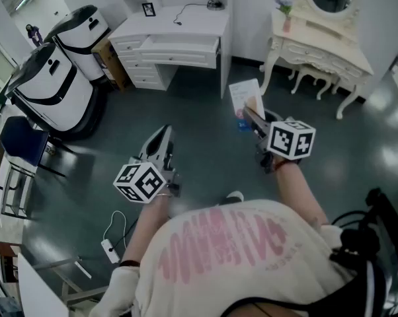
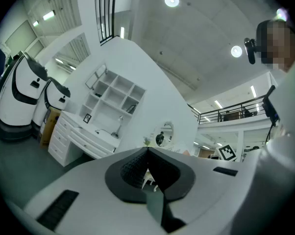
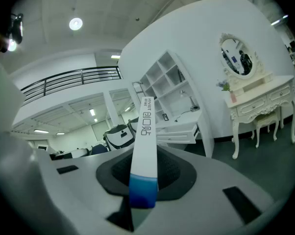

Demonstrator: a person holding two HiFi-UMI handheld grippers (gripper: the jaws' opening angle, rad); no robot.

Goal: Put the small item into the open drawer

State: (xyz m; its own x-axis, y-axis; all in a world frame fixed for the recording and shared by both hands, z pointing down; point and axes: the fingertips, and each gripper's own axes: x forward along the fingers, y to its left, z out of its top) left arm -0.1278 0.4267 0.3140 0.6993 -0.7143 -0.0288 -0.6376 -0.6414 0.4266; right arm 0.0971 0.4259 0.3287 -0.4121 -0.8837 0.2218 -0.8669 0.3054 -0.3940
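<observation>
Hold small box [image 1: 244, 96] tight in right tool [image 1: 250, 115], left tool [image 1: 163, 136] shut and empty, and carry steady to open drawer [image 1: 183, 43] at desk [image 1: 186, 17] front edge.

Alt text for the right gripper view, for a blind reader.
The right gripper is clamped on a flat white box with a blue end, seen edge-on. Beyond stand a white desk with an open drawer and a cream dressing table.

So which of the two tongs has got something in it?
The right tongs: they pinch a flat white packet with a blue end. The left tongs are shut with nothing between them.
</observation>
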